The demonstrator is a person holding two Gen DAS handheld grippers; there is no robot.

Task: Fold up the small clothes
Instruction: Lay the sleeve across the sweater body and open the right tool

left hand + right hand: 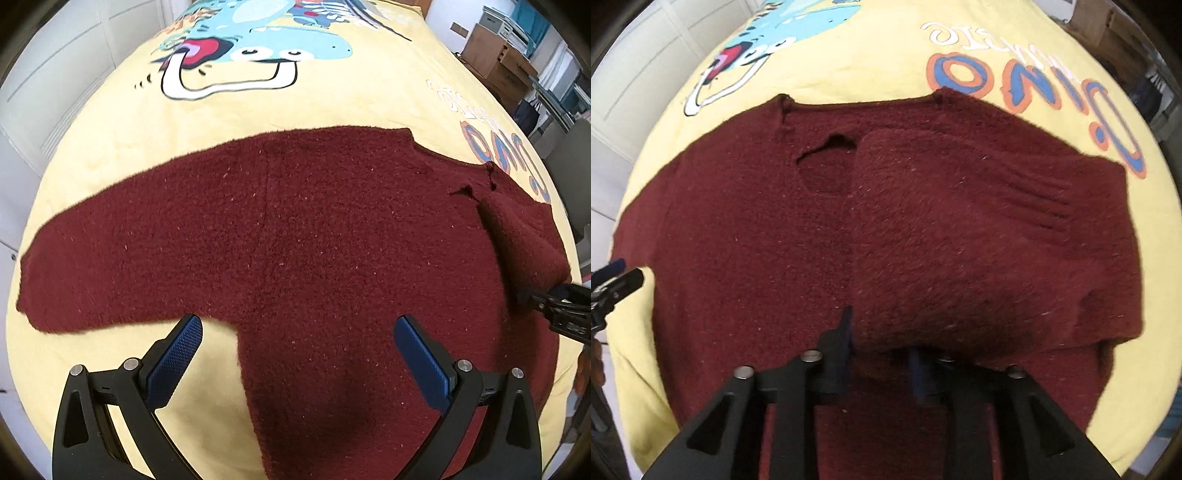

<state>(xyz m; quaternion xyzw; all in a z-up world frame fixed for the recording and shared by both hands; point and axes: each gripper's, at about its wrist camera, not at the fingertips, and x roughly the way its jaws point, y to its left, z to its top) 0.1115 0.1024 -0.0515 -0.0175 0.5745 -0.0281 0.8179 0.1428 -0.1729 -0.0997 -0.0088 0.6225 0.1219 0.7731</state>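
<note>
Sweater (295, 229), dark red and fuzzy, lies spread across the middle of both frames on a yellow cartoon-print sheet (332, 96). The right gripper (879, 354) has its fingers clenched on the right side panel, which is lifted and folded over toward the centre, ribbed cuff (1034, 199) on top. The left gripper (297, 350) hovers with fingers spread wide, holding nothing, above the lower body. To do it well, I reckon the fold edge should land straight along the middle line. No containers are in sight.

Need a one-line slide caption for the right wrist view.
Right claw grips the maroon sweater's folded-over sleeve on the yellow cartoon sheet.
</note>
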